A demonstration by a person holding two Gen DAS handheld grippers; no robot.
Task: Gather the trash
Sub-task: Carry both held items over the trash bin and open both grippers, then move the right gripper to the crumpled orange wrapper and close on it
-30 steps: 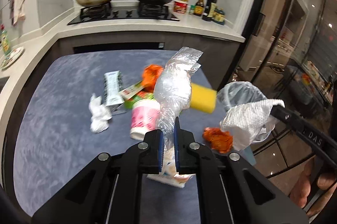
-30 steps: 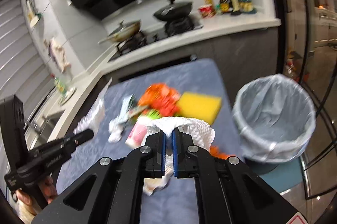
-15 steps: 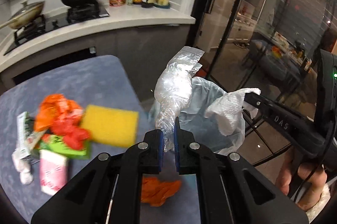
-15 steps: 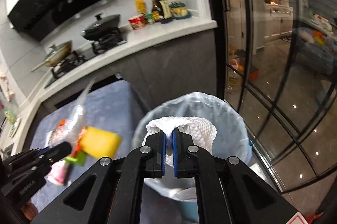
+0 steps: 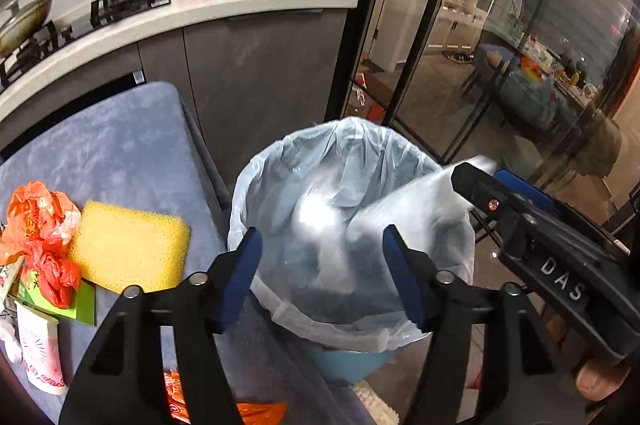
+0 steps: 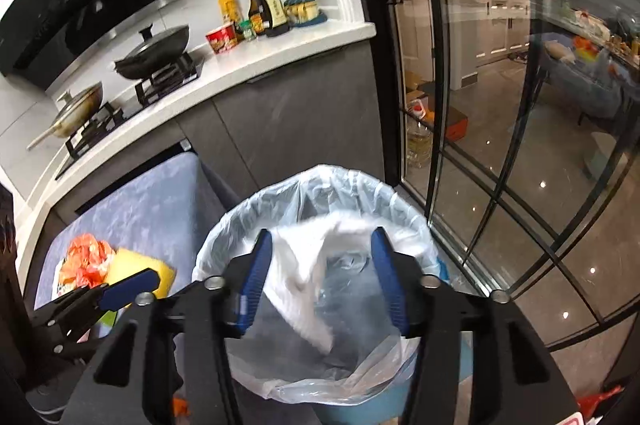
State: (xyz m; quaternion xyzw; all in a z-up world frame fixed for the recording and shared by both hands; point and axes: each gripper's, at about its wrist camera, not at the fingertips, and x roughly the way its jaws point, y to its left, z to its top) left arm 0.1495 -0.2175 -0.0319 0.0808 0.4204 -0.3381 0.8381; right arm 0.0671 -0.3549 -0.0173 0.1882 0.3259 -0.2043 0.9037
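1. Left wrist view: left tool [image 5: 322, 275] spread wide above the trash bin [image 5: 352, 357], gripping nothing.
2. Blurred clear plastic wrap [image 5: 320, 221] loose between the blue pads, inside the mouth of the pale bin liner [image 5: 280, 165].
3. Right tool [image 5: 476, 185] at the bin's right rim, with a blurred white paper towel [image 5: 404, 213] just off its tip, over the liner.
4. Blue tabletop [image 5: 120, 145] to the left, touching or just beside the bin.
5. On that tabletop: yellow sponge [image 5: 128, 245], crumpled orange bag [image 5: 40, 225] beside it, green wrapper [image 5: 80, 305] under the sponge's near edge, pink-and-white cup [image 5: 38, 353] lying at the left edge.
6. More orange plastic [image 5: 256, 411] at the tabletop's near edge, partly hidden by the tool.
7. Right wrist view: right tool [image 6: 322, 279] also wide open over the trash bin [image 6: 360, 409], holding nothing.
8. White paper towel [image 6: 308, 289], motion-blurred, free between the pads and within the bin liner [image 6: 248, 209].
9. Clear plastic wrap [image 6: 348, 289] lower inside the liner, beside the towel.
10. Left tool [image 6: 128, 283] at lower left, one blue pad showing; opening not readable from here.
11. Behind it on the tabletop [image 6: 140, 201]: yellow sponge [image 6: 140, 265] and orange bag [image 6: 86, 259], side by side.
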